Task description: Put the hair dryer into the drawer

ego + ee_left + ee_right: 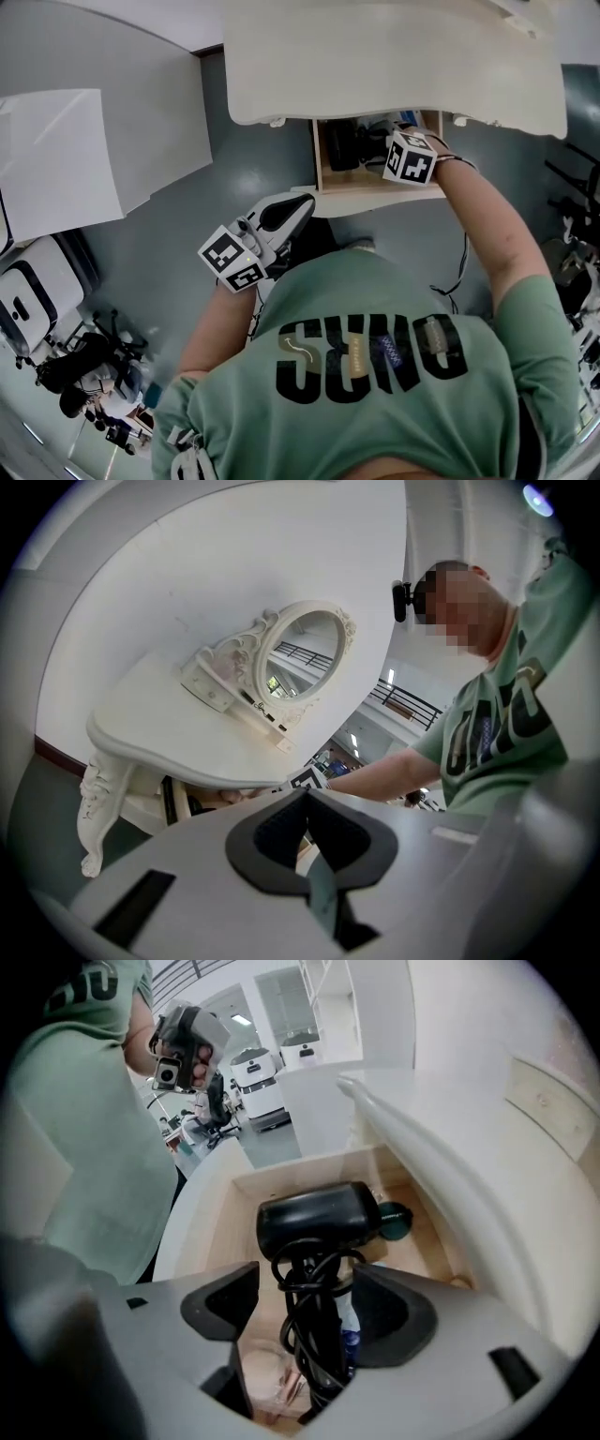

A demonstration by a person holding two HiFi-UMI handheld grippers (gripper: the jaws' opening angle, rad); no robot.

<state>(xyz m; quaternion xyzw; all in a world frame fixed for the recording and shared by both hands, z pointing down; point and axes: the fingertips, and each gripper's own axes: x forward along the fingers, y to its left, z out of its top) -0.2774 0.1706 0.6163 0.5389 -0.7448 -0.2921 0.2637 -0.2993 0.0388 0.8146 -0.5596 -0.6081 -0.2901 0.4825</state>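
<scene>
My right tongs (pixel 305 1299) hang over the open drawer (pixel 220 1232), with the hair dryer (pixel 314 1218) filling most of the gap between them. The tabletop (pixel 441 1176) overhangs the drawer's back; bare wood lies free left of the dryer.

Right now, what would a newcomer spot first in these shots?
The black hair dryer, cord wound round its handle, is down in the open wooden drawer under the white dressing table. It stands between the parted jaws of the right gripper, which do not press on it. An ornate oval mirror stands on the tabletop, and the left gripper is shut and empty by the person's side.
</scene>
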